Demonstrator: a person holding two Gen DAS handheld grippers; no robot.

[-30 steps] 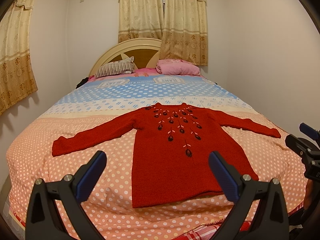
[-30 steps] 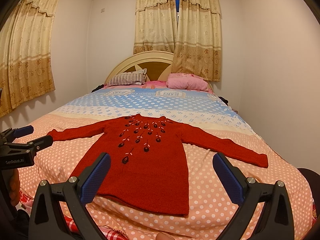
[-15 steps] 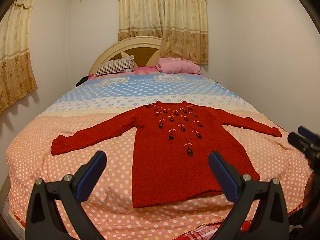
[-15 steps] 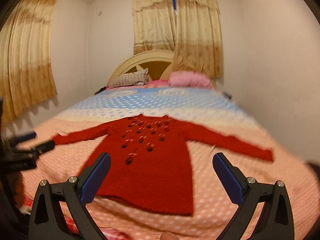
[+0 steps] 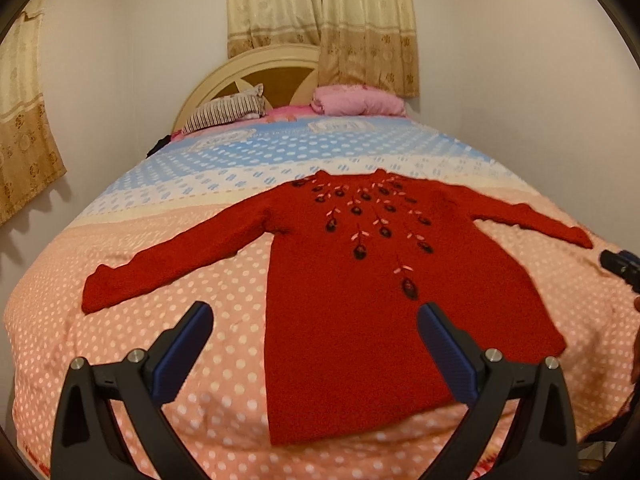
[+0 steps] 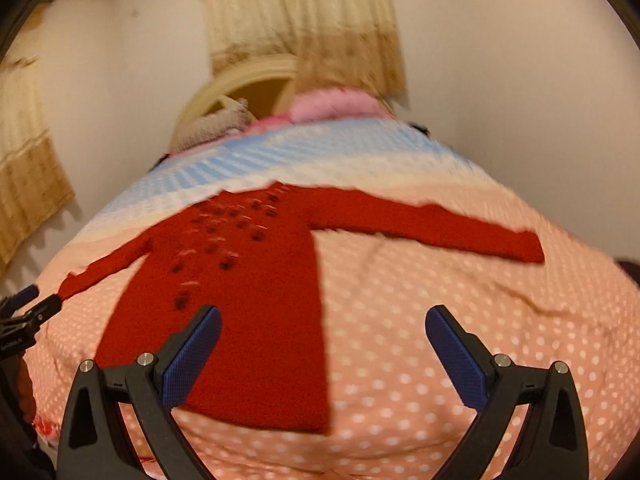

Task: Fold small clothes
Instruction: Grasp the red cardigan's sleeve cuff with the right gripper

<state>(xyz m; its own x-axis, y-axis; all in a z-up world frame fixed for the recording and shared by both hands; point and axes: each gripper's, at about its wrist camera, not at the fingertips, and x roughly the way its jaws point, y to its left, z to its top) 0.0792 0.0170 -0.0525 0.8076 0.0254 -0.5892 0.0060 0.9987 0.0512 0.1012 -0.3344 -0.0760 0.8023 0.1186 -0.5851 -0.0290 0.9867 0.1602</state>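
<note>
Both grippers hang spread wide and empty: my left gripper [image 5: 314, 330] over the sweater's hem, my right gripper [image 6: 322, 334] off its right edge. Ahead, the red sweater [image 5: 360, 300] lies flat on the polka-dot bedspread [image 5: 200, 280], long axis running away toward the headboard, sleeves out sideways. Right sleeve cuff [image 6: 524, 246] lies nearer my right gripper. Plenty of bare bedspread either side; the foot edge is close below me.

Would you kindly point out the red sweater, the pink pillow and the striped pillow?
red sweater [image 5: 344, 320], left wrist view, on its lower front panel.
pink pillow [image 5: 356, 101], left wrist view, on its middle.
striped pillow [image 5: 224, 111], left wrist view, on its middle.
</note>
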